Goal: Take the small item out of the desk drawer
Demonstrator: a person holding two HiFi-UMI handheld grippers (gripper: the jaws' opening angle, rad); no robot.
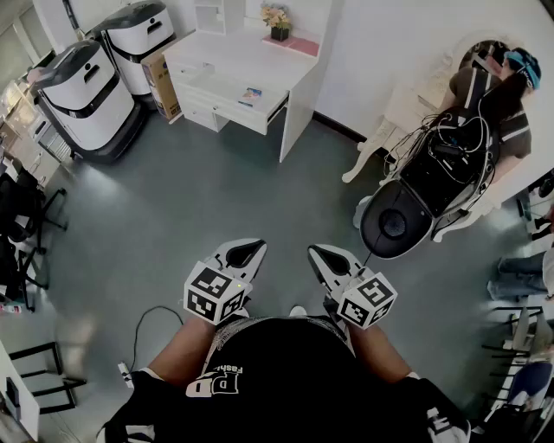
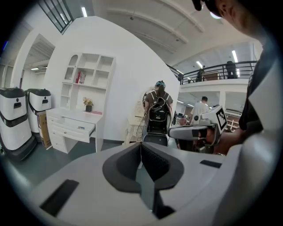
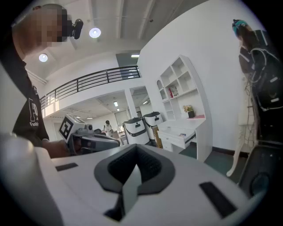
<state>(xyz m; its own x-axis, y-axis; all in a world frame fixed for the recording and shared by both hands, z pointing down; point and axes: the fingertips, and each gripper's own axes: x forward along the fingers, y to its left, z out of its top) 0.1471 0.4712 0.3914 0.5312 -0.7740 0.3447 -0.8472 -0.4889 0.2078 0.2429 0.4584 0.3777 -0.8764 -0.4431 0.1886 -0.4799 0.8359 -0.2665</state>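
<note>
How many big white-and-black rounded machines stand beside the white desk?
2. One white-and-black machine stands far left; the second machine is behind it, nearer the white desk. Others may be hidden.

Grey floor [image 1: 216, 199]. Two white-and-black machines [image 1: 86, 95] stand far left, a cardboard box [image 1: 161, 82] beside them. At right, a white chair [image 1: 394, 121] beside a black backpack [image 1: 450, 164] trailing cables.

Left gripper [image 1: 249, 252], right gripper [image 1: 319, 253]: fingers [image 2: 153, 161] together.

White wooden desk [image 1: 223, 54] and white open shelf unit [image 2: 90, 75] against plain white wall [image 1: 385, 48]; grey-green floor [image 1: 216, 199], ceiling strip lights [image 2: 84, 12], black-railed mezzanine [image 3: 97, 79].
</note>
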